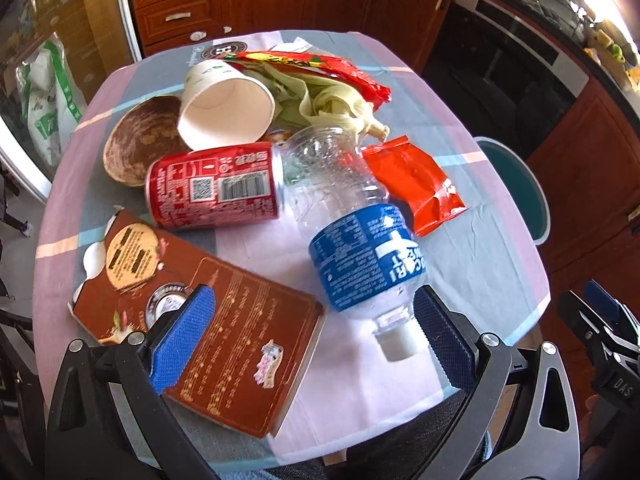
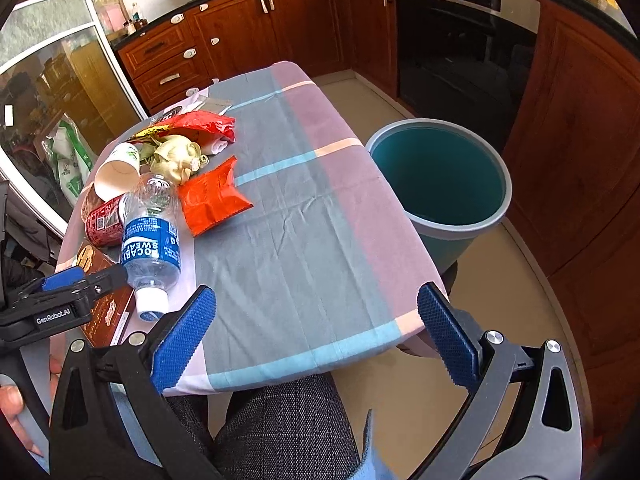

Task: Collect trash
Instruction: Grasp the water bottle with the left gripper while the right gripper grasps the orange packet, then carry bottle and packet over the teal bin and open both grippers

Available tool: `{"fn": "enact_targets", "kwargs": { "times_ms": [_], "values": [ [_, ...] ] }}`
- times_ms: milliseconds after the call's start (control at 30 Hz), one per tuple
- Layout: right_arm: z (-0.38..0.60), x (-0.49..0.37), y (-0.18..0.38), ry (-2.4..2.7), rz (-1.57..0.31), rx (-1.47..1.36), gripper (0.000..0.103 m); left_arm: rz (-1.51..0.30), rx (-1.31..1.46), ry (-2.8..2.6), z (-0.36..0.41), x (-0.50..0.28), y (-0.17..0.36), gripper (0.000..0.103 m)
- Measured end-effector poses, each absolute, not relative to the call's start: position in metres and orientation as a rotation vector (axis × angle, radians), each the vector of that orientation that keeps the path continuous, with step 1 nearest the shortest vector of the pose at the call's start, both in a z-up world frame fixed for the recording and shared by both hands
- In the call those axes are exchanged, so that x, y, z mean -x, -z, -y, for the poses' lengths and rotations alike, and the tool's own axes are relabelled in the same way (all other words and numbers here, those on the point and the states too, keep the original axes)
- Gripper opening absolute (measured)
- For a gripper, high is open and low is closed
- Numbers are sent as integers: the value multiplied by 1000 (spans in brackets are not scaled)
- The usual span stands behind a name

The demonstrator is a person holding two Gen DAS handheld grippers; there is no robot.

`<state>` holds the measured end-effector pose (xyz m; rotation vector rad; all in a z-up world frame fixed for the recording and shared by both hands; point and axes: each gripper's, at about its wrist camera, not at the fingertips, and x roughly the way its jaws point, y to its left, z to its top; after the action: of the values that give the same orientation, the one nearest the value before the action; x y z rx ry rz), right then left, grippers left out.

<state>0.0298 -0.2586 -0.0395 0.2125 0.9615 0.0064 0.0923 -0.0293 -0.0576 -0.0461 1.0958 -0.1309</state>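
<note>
A pile of trash lies on the checked tablecloth (image 1: pixel 472 264): a clear bottle with a blue label (image 1: pixel 360 240), a red can (image 1: pixel 216 186) on its side, a brown carton (image 1: pixel 224 332), a paper cup (image 1: pixel 224 106), a brown bowl (image 1: pixel 140 140), red wrappers (image 1: pixel 412 182) and husks (image 1: pixel 336 100). My left gripper (image 1: pixel 316 340) is open, low over the table's near edge, its fingers either side of the bottle's white cap and the carton's corner. My right gripper (image 2: pixel 316 340) is open and holds nothing, above the bare right part of the cloth (image 2: pixel 300 220). The bottle (image 2: pixel 150 240) lies to its left.
A teal bin (image 2: pixel 440 184) stands on the floor just off the table's right side. Wooden cabinets (image 2: pixel 240 28) and a dark oven (image 2: pixel 460 48) line the back. A person's knee (image 2: pixel 280 432) is under the near edge. A glass door (image 2: pixel 48 80) is at the left.
</note>
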Motion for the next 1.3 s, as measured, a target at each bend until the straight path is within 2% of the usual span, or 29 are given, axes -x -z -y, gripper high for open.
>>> {"fn": "enact_targets", "kwargs": {
  "times_ms": [67,233,567,600,700,733,767,833,900,933,1300],
  "values": [
    [261,-42,40,-29,-962,-228,96,-1111,56,145,37,-103,61,99],
    [255,-86,45,-148,-995,-276,82,-1128,61,136,49,-116,72,99],
    [195,-170,84,-386,-1141,-228,82,-1139,47,161,43,-115,81,99],
    [191,-174,87,-398,-1148,-224,79,-1139,49,165,43,-116,81,99],
    [186,-180,95,-440,-1177,-238,43,-1150,71,173,41,-122,84,99],
    [186,-179,97,-445,-1185,-245,36,-1154,80,174,40,-123,85,99],
    [187,-178,97,-438,-1170,-239,34,-1156,91,176,40,-125,85,99],
    [191,-173,96,-443,-1165,-257,32,-1154,116,180,40,-127,86,97],
    [198,-167,94,-424,-1155,-262,31,-1159,135,207,42,-128,87,79],
    [202,-164,94,-421,-1153,-271,31,-1162,133,222,46,-127,87,75],
    [256,-127,79,-355,-1111,-375,31,-1112,3,286,83,-106,67,74]
  ]
}}
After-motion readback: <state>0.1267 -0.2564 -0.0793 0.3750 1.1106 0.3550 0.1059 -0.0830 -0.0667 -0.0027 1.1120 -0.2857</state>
